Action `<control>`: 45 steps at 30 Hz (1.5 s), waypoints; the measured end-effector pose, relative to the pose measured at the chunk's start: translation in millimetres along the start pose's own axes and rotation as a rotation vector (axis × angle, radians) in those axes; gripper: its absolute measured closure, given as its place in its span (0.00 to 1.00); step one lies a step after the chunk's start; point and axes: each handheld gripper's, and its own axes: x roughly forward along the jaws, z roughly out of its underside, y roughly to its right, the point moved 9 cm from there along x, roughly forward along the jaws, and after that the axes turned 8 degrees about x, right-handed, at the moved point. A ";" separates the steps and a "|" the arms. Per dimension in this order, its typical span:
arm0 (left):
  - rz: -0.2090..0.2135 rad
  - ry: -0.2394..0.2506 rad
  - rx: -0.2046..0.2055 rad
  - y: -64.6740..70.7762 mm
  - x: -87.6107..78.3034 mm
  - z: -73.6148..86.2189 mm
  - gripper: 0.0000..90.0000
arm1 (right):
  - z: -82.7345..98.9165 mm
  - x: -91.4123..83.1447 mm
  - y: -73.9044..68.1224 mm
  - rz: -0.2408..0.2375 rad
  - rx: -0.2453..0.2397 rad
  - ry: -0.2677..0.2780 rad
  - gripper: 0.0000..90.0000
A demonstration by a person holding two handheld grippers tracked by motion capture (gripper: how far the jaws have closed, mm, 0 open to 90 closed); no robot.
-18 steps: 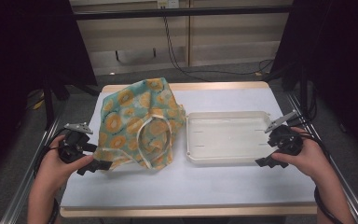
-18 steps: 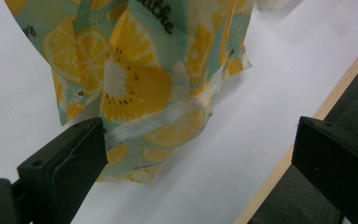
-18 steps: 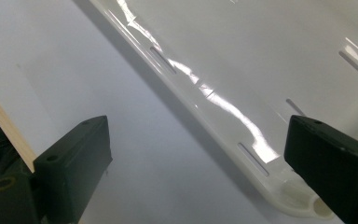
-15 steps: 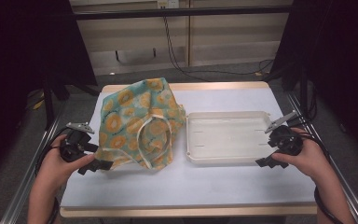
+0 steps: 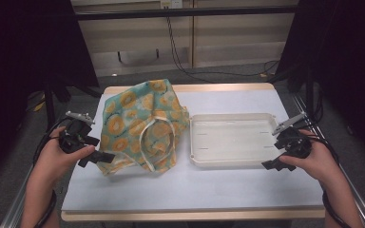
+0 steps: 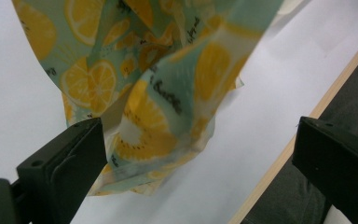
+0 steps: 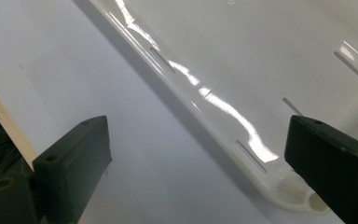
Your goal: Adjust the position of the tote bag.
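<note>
Two tools sit at opposite sides of the counter [image 5: 218, 185], each held in a hand. The left tool [image 5: 96, 154] hovers at the near left corner of a lemon-print cloth bag [image 5: 142, 126]; its jaws stand wide apart, and in the left gripper view the bag's corner [image 6: 168, 135] hangs between them without either pad pressing on it. The bag lies crumpled on the left half of the counter, its white cord handle looping on top, its far edge close to the counter's far edge. Just to its right lies a shallow white tray [image 5: 237, 161], nothing in it, its left rim close beside the bag. The right tool [image 5: 272, 162] rests at the tray's near right corner with jaws also wide apart and gripping nothing; the right gripper view shows the tray's rim [image 7: 242, 135] running between them. A broad bare strip of counter lies along the near edge in front of both bag and tray.
</note>
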 end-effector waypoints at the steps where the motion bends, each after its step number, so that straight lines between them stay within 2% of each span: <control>1: 0.002 -0.004 0.019 -0.7 -2.0 -2.0 0.02 | 0.0 0.0 0.0 0.000 0.000 0.000 0.07; 2: 0.005 -0.001 0.016 -0.1 -4.6 -6.1 0.02 | 0.0 0.8 0.4 0.006 -0.002 0.001 0.07; 3: -0.011 -0.011 0.028 -1.9 -6.7 -7.3 0.02 | 0.3 1.0 0.3 0.008 0.006 -0.002 0.07; 4: -0.014 0.006 0.007 -1.2 -7.8 -10.6 0.02 | 0.3 1.2 1.2 0.011 0.000 -0.001 0.07; 5: -0.014 0.006 0.007 -1.2 -7.8 -10.6 0.02 | 0.3 1.2 1.2 0.011 0.000 -0.001 0.07; 6: -0.015 -0.006 0.020 -2.3 -11.2 -12.1 0.02 | 0.9 1.4 0.9 0.007 0.002 -0.004 0.07; 8: -0.020 0.003 0.025 -1.4 -14.4 -17.2 0.02 | 1.5 1.6 1.1 0.009 0.009 -0.006 0.08; 9: -0.021 -0.011 0.034 -1.5 -16.3 -18.2 0.02 | 1.9 1.4 1.6 0.014 0.011 -0.006 0.07; 10: -0.027 -0.001 0.022 -1.4 -17.1 -21.4 0.02 | 2.0 0.7 2.2 0.008 0.007 -0.001 0.07; 11: -0.024 -0.012 0.040 -2.9 -18.8 -22.0 0.02 | 2.0 0.7 2.2 0.008 0.007 -0.001 0.07; 12: -0.016 -0.007 0.040 -3.1 -20.2 -25.7 0.02 | 2.3 0.4 2.8 0.008 0.001 0.000 0.07; 14: -0.016 -0.002 0.030 -3.2 -20.5 -28.8 0.02 | 2.8 -0.1 2.0 0.006 0.006 -0.002 0.07; 15: -0.020 -0.022 0.040 -4.7 -20.5 -31.4 0.02 | 2.5 -0.1 1.6 0.006 0.007 0.000 0.07; 16: -0.027 -0.024 0.026 -4.6 -19.9 -33.4 0.02 | 2.5 -0.3 1.4 0.007 0.009 -0.001 0.07; 18: -0.026 -0.032 0.038 -6.1 -20.8 -35.1 0.02 | 1.8 -0.7 0.5 0.005 0.006 0.001 0.07; 21: -0.030 -0.015 0.010 -7.2 -21.2 -41.6 0.02 | 1.0 -0.2 -1.0 -0.003 -0.002 0.004 0.07; 22: -0.035 -0.028 0.032 -10.4 -22.7 -44.0 0.02 | 1.2 0.7 -1.6 0.000 0.005 0.000 0.07; 24: -0.042 -0.029 0.018 -10.4 -22.8 -45.4 0.02 | 2.0 1.5 -0.3 0.003 -0.004 -0.009 0.07; 26: -0.037 -0.023 0.031 -12.2 -25.4 -51.4 0.02 | 2.1 2.5 -0.2 0.002 0.002 -0.010 0.07; 29: -0.053 -0.023 0.032 -14.2 -26.5 -55.3 0.02 | 2.3 3.2 -0.8 -0.001 -0.001 -0.012 0.07; 32: -0.046 -0.030 0.039 -14.9 -26.7 -62.0 0.02 | 1.8 2.8 -1.6 -0.002 -0.004 -0.010 0.07; 33: -0.043 -0.046 0.055 -15.4 -26.6 -65.7 0.02 | 1.1 2.5 -1.8 0.000 -0.008 -0.007 0.07; 36: -0.051 -0.044 0.045 -17.2 -26.4 -74.2 0.02 | 0.7 2.6 -3.3 -0.007 -0.009 -0.005 0.07; 43: -0.055 -0.058 0.061 -21.2 -25.1 -89.7 0.02 | 0.0 3.1 -5.5 -0.009 -0.015 -0.005 0.06; 45: -0.059 -0.064 0.053 -22.4 -23.8 -93.4 0.02 | -0.5 3.0 -6.2 -0.009 -0.017 -0.003 0.06</control>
